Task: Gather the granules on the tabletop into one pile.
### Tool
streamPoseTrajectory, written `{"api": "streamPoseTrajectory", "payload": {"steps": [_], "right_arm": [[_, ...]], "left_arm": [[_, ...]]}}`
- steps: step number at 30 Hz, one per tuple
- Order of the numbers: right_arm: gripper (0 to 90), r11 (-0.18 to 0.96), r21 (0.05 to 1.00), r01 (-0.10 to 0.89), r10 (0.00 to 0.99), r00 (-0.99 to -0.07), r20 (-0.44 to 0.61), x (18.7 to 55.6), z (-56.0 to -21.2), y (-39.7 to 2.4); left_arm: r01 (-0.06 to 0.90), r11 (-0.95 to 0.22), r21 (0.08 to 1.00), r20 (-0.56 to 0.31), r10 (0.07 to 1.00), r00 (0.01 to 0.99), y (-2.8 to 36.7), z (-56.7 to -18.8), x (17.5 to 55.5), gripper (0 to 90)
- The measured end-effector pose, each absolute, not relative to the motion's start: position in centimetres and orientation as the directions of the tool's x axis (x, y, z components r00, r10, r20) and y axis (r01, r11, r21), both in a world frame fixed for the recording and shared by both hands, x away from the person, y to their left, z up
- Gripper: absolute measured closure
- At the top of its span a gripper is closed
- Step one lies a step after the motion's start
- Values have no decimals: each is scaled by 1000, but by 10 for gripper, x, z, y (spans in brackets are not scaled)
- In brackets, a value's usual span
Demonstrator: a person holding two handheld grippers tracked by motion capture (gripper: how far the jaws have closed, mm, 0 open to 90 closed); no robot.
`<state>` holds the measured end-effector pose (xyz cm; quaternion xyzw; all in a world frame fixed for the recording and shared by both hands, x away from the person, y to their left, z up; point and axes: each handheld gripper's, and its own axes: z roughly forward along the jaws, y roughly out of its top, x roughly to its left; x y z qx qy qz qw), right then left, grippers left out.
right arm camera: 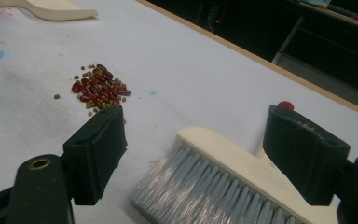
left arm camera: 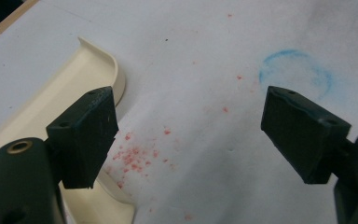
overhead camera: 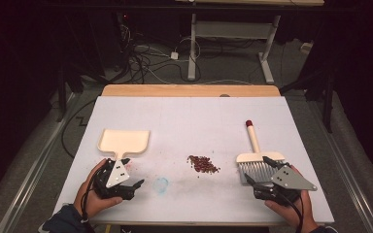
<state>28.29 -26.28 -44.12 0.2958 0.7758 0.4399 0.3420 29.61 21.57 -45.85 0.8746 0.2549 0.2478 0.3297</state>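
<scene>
High view: a white surface [overhead camera: 189,121] carries a cream dustpan [overhead camera: 124,141], a small heap of red and green beans [overhead camera: 203,164], and a hand brush [overhead camera: 258,158] with a cream handle, a red cap on the handle's end and grey bristles. The dustpan lies toward the left edge with its handle pointing at the near edge. The beans lie near the middle of the near half. The brush lies toward the right edge, bristles toward the near edge and handle pointing away. A faint blue ring mark [overhead camera: 161,184] sits on the surface between the dustpan and the beans, close to the near edge.

The left hand-held gripper [overhead camera: 131,187], held in the person's left hand [overhead camera: 93,193], sits just by the dustpan's handle at the near left corner. In the left gripper view its jaws stand wide apart with nothing between them; the dustpan's curved wall [left arm camera: 100,60] lies by one jaw, and red specks [left arm camera: 133,156] and the blue ring [left arm camera: 296,70] mark the white cover.

The right hand-held gripper [overhead camera: 258,180], in the right hand [overhead camera: 291,206], rests at the brush's bristles near the near right corner. In the right gripper view its jaws are spread open on either side of the brush head [right arm camera: 223,177] without closing on it, with the beans [right arm camera: 98,88] beyond.
</scene>
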Motion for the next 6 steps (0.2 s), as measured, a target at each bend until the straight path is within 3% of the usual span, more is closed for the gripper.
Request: {"api": "streamPoseTrajectory", "payload": {"steps": [6], "right_arm": [[216, 441, 883, 160, 761, -589, -273, 281, -442, -263]], "left_arm": [[284, -644, 711, 259, 615, 744, 214, -457, 299, 182]]}}
